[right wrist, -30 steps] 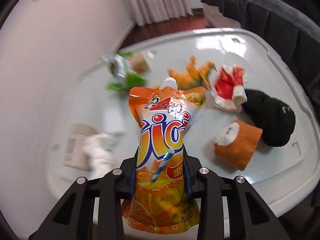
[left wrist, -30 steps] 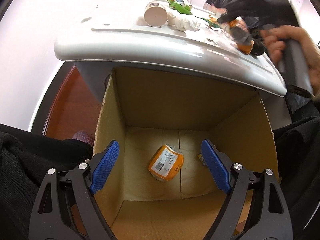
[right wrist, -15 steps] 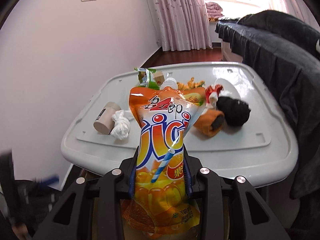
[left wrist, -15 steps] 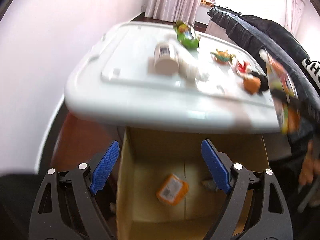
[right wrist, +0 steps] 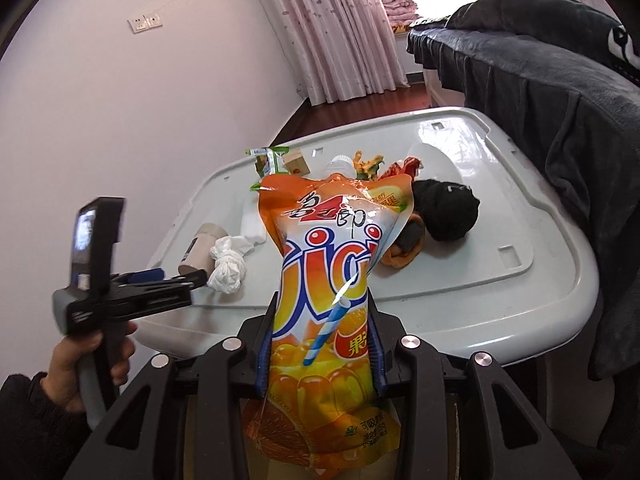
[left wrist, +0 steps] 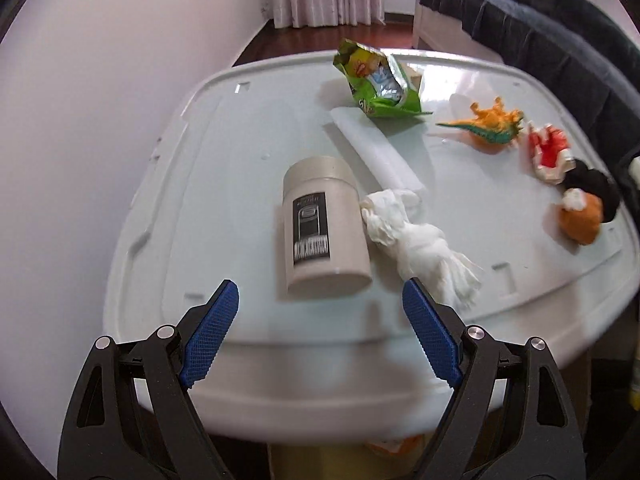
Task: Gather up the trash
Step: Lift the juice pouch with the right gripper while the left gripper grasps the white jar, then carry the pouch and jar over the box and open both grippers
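My right gripper (right wrist: 320, 320) is shut on an orange jelly drink pouch (right wrist: 332, 240), held upright in front of the white table's (right wrist: 460, 280) near edge. My left gripper (left wrist: 318, 292) is open and empty above the table's front. Just beyond its fingertips a beige jar (left wrist: 324, 224) lies on its side. A crumpled white tissue (left wrist: 416, 240) touches the jar's right side. Farther back lie a white flat packet (left wrist: 376, 148) and an opened green snack bag (left wrist: 380, 80). In the right wrist view a hand (right wrist: 80, 372) holds the left gripper at the left.
An orange toy dinosaur (left wrist: 492, 126), a red and white toy (left wrist: 550, 152), a black sock (left wrist: 596, 192) and an orange plush (left wrist: 582, 216) lie at the table's right. A dark blanket (right wrist: 540, 92) hangs beside it. The cardboard box's edge (left wrist: 280, 460) shows below the table.
My left gripper has swung up from over the cardboard box to above the table's front, still open. My right gripper has drawn back from over the table, keeping the pouch.
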`<state>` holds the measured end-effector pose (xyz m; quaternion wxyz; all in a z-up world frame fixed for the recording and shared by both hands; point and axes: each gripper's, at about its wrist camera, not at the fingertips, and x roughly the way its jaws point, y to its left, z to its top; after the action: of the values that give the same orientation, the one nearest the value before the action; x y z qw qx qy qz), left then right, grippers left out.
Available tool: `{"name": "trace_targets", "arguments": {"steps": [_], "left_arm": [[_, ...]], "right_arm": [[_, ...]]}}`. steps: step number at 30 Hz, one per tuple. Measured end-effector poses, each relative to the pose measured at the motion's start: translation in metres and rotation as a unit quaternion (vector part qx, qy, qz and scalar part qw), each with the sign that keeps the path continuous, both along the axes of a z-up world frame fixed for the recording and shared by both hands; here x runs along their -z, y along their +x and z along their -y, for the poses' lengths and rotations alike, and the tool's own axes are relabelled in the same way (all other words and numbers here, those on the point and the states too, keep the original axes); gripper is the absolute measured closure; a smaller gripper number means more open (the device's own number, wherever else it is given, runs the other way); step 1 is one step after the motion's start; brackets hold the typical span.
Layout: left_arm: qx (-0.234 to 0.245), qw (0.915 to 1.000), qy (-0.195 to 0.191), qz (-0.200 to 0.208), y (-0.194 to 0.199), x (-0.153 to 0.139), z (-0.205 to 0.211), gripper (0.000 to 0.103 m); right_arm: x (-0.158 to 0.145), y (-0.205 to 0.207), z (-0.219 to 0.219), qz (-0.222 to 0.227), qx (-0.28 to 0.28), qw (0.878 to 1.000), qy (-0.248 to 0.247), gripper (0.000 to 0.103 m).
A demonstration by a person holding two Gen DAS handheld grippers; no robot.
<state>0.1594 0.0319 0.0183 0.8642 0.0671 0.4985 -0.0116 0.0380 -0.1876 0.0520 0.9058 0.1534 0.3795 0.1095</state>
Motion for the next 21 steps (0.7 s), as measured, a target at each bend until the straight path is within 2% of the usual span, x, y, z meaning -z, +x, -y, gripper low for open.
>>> {"name": "trace_targets", "arguments": {"steps": [6, 9, 13, 15, 16, 18, 19, 21], "left_arm": [[-0.011, 0.9993, 0.032, -0.014, 0.029, 0.014, -0.007, 0.021], [-0.015, 0.9992, 0.032, -0.018, 0.042, 0.017, -0.011, 0.021], [-0.004, 0.9994, 0.013, -0.033, 0.054, 0.024, -0.012, 0.021], [-0.004, 0.9995, -0.017, -0.027, 0.055, 0.027, -0.016, 0.028], [-0.004, 0.9989, -0.038, -0.026, 0.055, 0.027, -0.019, 0.035], [-0.011, 0.9993, -0.035, -0.008, 0.053, 0.027, -0.022, 0.053], [-0.007, 0.9995, -0.031, 0.0, 0.051, 0.026, -0.021, 0.056], [-0.005, 0.9996, -0.026, 0.007, 0.049, 0.026, -0.02, 0.057]], "right_arm": [[0.002, -0.003, -0.005, -0.005, -0.005, 1.0, 0.004, 0.066], [0.003, -0.002, -0.008, -0.009, -0.008, 1.0, 0.004, 0.066], [0.002, -0.001, -0.01, -0.009, -0.01, 1.0, 0.001, 0.066], [0.003, 0.002, -0.011, -0.011, -0.01, 1.0, 0.001, 0.066], [0.004, 0.002, -0.011, -0.013, -0.01, 1.0, 0.002, 0.066], [0.005, 0.004, -0.011, -0.017, -0.01, 1.0, 0.003, 0.066], [0.005, 0.005, -0.01, -0.018, -0.01, 1.0, 0.004, 0.066], [0.006, 0.005, -0.01, -0.017, -0.01, 1.0, 0.005, 0.066]]}}
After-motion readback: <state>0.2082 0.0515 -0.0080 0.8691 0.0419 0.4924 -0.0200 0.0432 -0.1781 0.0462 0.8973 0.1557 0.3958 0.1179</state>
